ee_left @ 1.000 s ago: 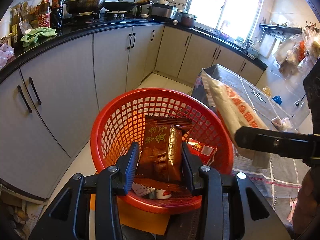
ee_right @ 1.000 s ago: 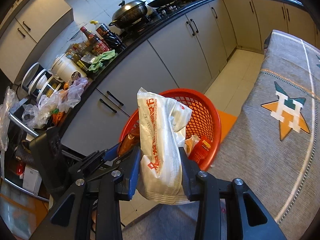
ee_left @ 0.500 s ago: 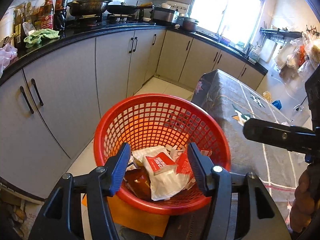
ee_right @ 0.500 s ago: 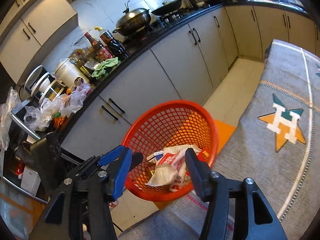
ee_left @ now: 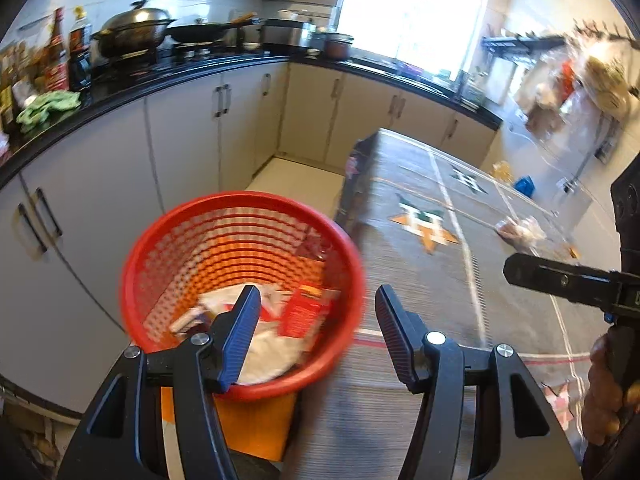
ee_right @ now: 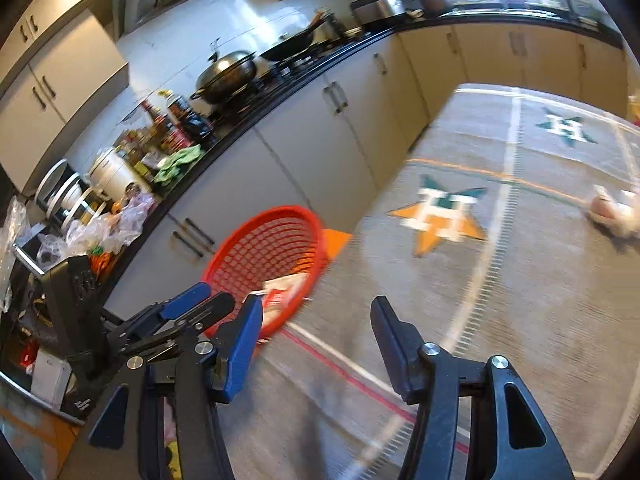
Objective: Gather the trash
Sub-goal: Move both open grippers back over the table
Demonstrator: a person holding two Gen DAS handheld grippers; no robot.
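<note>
A red mesh basket point(ee_left: 168, 248) stands beside the table's near left corner and holds a white bag point(ee_left: 268, 352) and a red packet point(ee_left: 304, 312). It also shows in the right wrist view point(ee_right: 256, 248). My left gripper point(ee_left: 318, 328) is open and empty over the basket's right rim. My right gripper point(ee_right: 316, 340) is open and empty above the table cloth point(ee_right: 460, 288). A crumpled clear wrapper point(ee_left: 520, 232) lies on the cloth at the far right; it also shows in the right wrist view point(ee_right: 612, 212).
Grey cabinets point(ee_left: 120, 168) under a black counter run along the left and back. A wok point(ee_left: 132, 32), bottles point(ee_left: 60, 56) and a green cloth point(ee_left: 48, 104) sit on the counter. An orange mat point(ee_left: 260, 424) lies under the basket.
Both grippers opened and dropped their packets into the basket. Both have since swung right, away from the basket and toward the table.
</note>
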